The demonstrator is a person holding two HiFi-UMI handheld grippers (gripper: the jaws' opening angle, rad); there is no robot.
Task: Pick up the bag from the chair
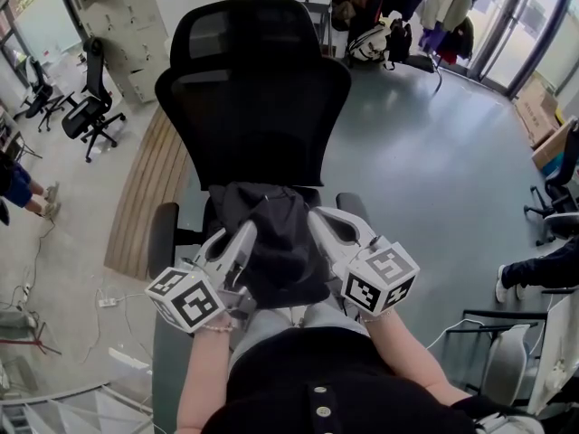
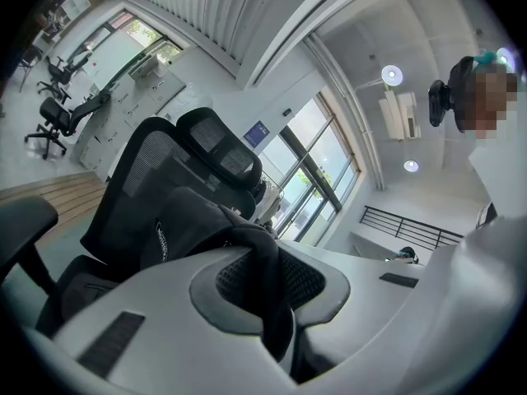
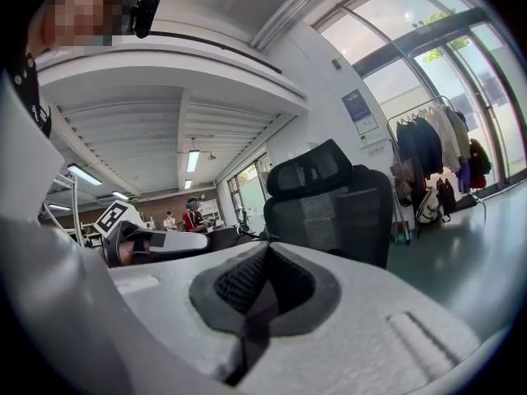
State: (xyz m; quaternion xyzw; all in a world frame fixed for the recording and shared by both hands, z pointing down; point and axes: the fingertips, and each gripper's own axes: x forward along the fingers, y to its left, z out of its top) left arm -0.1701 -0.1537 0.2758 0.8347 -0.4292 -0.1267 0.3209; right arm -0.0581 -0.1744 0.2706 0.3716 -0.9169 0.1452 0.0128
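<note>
In the head view a black fabric bag [image 1: 271,242] hangs between my two grippers, in front of the back of the black office chair [image 1: 253,98] and above its seat. My left gripper [image 1: 240,242] grips the bag's left side and my right gripper [image 1: 324,229] its right side. In the left gripper view the left gripper [image 2: 268,282] is shut on a fold of the bag [image 2: 198,220], with the chair [image 2: 140,171] behind. In the right gripper view the right gripper [image 3: 262,290] pinches a black strap [image 3: 255,323] of the bag. The chair [image 3: 338,204] stands beyond it.
Other office chairs [image 1: 90,107] stand at the far left beside a wooden floor strip [image 1: 149,188]. A coat rack with clothes and bags [image 1: 407,7] is at the back. Cardboard boxes [image 1: 543,116] and a seated person's leg [image 1: 534,274] are on the right. Cables [image 1: 109,301] lie on the floor.
</note>
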